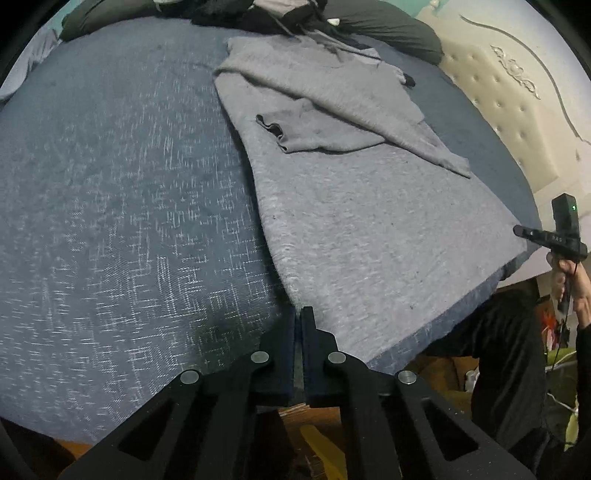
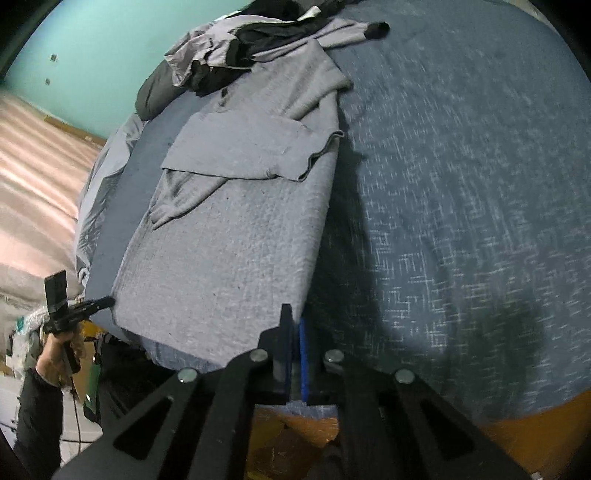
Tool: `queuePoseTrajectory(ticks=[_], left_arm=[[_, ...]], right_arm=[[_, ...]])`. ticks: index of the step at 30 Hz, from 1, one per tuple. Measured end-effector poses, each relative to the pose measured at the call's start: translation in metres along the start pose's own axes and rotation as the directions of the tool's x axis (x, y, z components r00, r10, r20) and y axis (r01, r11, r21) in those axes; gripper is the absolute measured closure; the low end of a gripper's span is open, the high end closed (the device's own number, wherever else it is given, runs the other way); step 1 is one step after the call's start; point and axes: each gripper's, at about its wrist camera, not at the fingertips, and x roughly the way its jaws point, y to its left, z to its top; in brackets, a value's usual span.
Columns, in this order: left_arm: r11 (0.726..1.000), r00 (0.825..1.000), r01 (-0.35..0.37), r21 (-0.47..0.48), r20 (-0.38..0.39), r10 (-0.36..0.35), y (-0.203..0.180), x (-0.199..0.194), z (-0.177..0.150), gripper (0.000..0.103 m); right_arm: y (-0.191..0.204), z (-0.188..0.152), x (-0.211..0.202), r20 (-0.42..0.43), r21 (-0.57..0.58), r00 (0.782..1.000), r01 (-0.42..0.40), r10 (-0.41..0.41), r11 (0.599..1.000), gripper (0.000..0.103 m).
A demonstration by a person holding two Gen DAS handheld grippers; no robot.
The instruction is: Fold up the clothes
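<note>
Fuzzy grey knit sweater [image 1: 369,229] lies flat on woven blue bedspread [image 1: 110,221]; both grippers' jaws closed, empty

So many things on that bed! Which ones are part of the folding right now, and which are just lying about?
Part of the job:
- grey sweater, spread flat, sleeves folded in
- left gripper, shut at its near corner
- right gripper, shut at the other near corner

Lying about:
- heap of dark and grey clothes
- dark pillow
- blue bedspread

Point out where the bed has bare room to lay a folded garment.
Bare blue bedspread stretches beside the grey sweater's long edge, up to the near bed edge. A narrower strip runs between the sweater and the headboard. The far end is crowded with a clothes pile.
</note>
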Motion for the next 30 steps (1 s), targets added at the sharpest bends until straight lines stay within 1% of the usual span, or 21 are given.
queuePoseTrajectory(ticks=[1,4,6,9,15,18,19,20,21,22,23,24,26,28,30], left_arm=[[1.000,1.000,-0.002,0.005,-0.003,0.002,0.000,0.000,-0.001,0.100],[1.000,1.000,-0.009,0.018,-0.013,0.010,-0.002,0.001,-0.005,0.100],[1.000,1.000,-0.014,0.027,-0.019,0.015,-0.002,0.001,-0.007,0.100],[1.000,0.999,-0.013,0.011,-0.034,0.013,0.000,0.013,-0.009,0.100],[0.998,0.999,0.021,-0.059,-0.030,-0.022,0.009,0.022,-0.005,0.099],[0.998,0.999,0.017,-0.053,-0.036,-0.019,0.007,0.024,-0.005,0.098],[0.999,0.999,0.012,-0.048,-0.040,-0.014,0.006,0.025,-0.005,0.094],[0.999,0.999,0.013,-0.048,-0.043,-0.015,0.005,0.026,-0.005,0.085],[0.999,0.999,0.016,-0.051,-0.047,-0.018,0.006,0.027,-0.006,0.080],[0.998,0.998,0.018,-0.054,-0.053,-0.021,0.007,0.028,-0.006,0.071],[0.998,0.998,0.017,-0.055,-0.055,-0.020,0.011,0.026,-0.009,0.069],[0.998,0.998,0.012,-0.055,-0.057,-0.015,0.014,0.025,-0.011,0.068],[0.998,0.998,0.010,-0.063,-0.066,-0.014,0.017,0.026,-0.014,0.067],[0.998,0.997,0.009,-0.069,-0.073,-0.014,0.020,0.028,-0.017,0.067],[0.997,0.997,0.011,-0.071,-0.077,-0.017,0.024,0.027,-0.020,0.067]], right_arm=[[0.002,-0.001,-0.001,0.000,-0.011,1.000,0.006,-0.006,1.000,0.101],[-0.002,-0.007,0.006,-0.037,-0.044,0.997,0.059,-0.060,0.997,0.101],[-0.007,-0.011,0.011,-0.046,-0.035,0.997,0.060,-0.062,0.998,0.101],[-0.013,-0.016,0.018,-0.059,-0.027,0.996,0.064,-0.066,0.998,0.101],[-0.006,-0.010,0.023,-0.064,-0.028,0.996,0.054,-0.056,0.998,0.101],[0.004,-0.008,0.026,-0.072,-0.046,0.995,0.061,-0.065,0.997,0.098],[0.008,-0.007,0.028,-0.075,-0.048,0.995,0.069,-0.072,0.996,0.097],[0.009,-0.006,0.030,-0.082,-0.051,0.994,0.073,-0.077,0.996,0.097],[0.010,-0.005,0.032,-0.089,-0.053,0.993,0.076,-0.080,0.996,0.097],[0.010,-0.005,0.033,-0.093,-0.052,0.992,0.085,-0.089,0.995,0.097],[0.009,-0.005,0.034,-0.096,-0.050,0.991,0.094,-0.098,0.994,0.095],[0.008,-0.005,0.036,-0.098,-0.041,0.989,0.105,-0.108,0.994,0.094],[0.003,-0.004,0.039,-0.102,-0.024,0.988,0.116,-0.118,0.993,0.087],[-0.002,-0.004,0.041,-0.108,-0.003,0.987,0.122,-0.122,0.992,0.082],[-0.007,-0.004,0.044,-0.114,0.019,0.987,0.120,-0.117,0.993,0.080]])
